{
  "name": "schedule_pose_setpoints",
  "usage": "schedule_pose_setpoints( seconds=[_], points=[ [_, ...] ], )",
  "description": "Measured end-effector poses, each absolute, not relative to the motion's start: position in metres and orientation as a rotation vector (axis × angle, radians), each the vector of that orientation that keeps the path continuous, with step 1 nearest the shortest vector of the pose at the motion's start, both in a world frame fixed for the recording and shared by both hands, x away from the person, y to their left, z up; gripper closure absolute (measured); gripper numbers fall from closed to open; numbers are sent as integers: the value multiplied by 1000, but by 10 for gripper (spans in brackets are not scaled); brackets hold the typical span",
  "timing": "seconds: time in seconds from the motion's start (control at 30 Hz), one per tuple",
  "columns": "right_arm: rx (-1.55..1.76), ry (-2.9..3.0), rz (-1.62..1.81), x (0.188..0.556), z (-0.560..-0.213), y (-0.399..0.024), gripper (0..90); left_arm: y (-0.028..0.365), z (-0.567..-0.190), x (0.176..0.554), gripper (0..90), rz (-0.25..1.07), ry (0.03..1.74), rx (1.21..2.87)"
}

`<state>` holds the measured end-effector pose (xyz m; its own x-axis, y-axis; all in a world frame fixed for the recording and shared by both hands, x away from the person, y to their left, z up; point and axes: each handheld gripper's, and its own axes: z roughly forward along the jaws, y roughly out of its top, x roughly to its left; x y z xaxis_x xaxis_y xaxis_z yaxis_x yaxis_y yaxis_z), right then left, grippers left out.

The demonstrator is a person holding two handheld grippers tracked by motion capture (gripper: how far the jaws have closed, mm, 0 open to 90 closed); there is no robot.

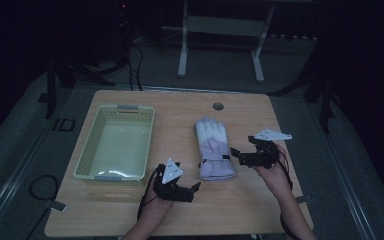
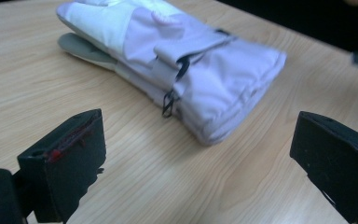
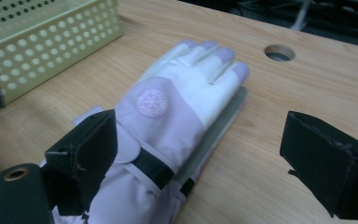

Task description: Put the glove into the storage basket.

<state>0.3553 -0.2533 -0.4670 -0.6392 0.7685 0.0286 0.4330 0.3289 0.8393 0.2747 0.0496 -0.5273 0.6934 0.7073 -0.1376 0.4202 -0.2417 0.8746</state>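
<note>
Big wooden table point(image 1: 240, 200), dim room. Empty basket point(image 1: 116, 142) at left. Pale glove point(image 1: 213, 148), maybe two stacked, flat mid-table, cuff near. Left gripper point(image 1: 196, 186) and right gripper point(image 1: 236, 153) beside cuff, jaws wide apart, holding nothing. Probably about to grab; next, close on cuff. Under-layer hard to make out.

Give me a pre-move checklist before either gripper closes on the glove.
1. Left gripper open: ok, jaws wide apart.
2. Right gripper open: ok, jaws wide apart.
3. Pale lilac and white padded glove free on the light wooden table: ok, neither gripper touches it.
4. Second glove under it: cannot tell; a grey layer shows beneath.
5. Pale green perforated plastic basket empty: ok.
6. Black cuff strap fastened: cannot tell.
</note>
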Motion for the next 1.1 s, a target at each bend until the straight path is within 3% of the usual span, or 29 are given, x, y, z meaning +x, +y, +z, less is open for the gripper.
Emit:
schedule_pose_setpoints(
  seconds=[0.2,0.57,0.73,0.87,1.1],
  points=[
    [1015,2203,1219,358,-470,-243,133,34,-511,295,34,389,853,1933],
    [1038,2169,1176,381,-481,-234,331,10,-508,326,35,422,919,1953],
    [1065,2217,1137,385,-499,-232,344,6,-520,324,118,419,992,1969],
    [1115,2261,1128,386,-512,-231,344,3,-536,328,152,266,1074,1985],
    [1234,2326,1158,390,-529,-230,407,1,-549,336,193,130,1108,1983]
  ],
)
